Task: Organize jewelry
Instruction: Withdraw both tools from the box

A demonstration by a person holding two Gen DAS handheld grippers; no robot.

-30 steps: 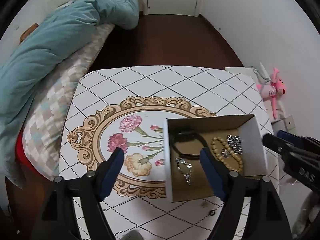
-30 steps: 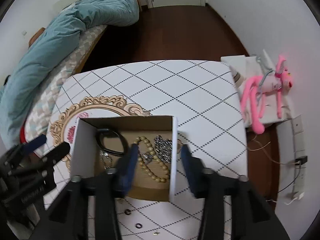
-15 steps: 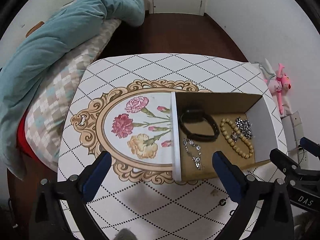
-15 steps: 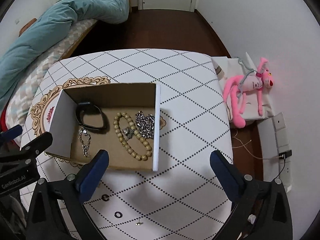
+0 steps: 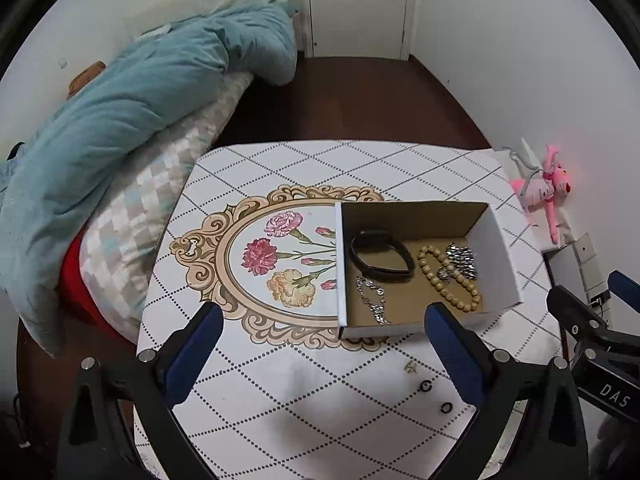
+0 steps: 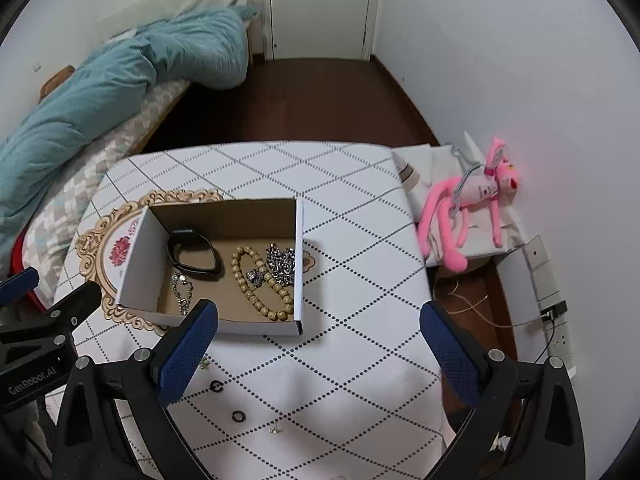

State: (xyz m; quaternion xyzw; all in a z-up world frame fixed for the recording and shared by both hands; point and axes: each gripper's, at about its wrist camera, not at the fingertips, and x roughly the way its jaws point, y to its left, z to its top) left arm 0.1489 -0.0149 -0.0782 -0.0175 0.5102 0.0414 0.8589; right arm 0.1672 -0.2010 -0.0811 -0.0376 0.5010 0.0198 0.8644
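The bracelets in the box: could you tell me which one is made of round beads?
The tan beaded bracelet, lying right of the black band; the silver chain bracelet has links instead.

white diamond-patterned table [image 5: 280, 164] with floral medallion [image 5: 276, 264]; resting on it: open cardboard box [image 5: 500, 256], two small black rings [image 6: 227, 400], tiny gold stud [image 6: 274, 428].

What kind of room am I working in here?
Most likely a bedroom in a home: a bed with a teal duvet runs along the left, a closed door stands at the far end, and a pink plush toy lies beside the patterned table holding the jewelry box.
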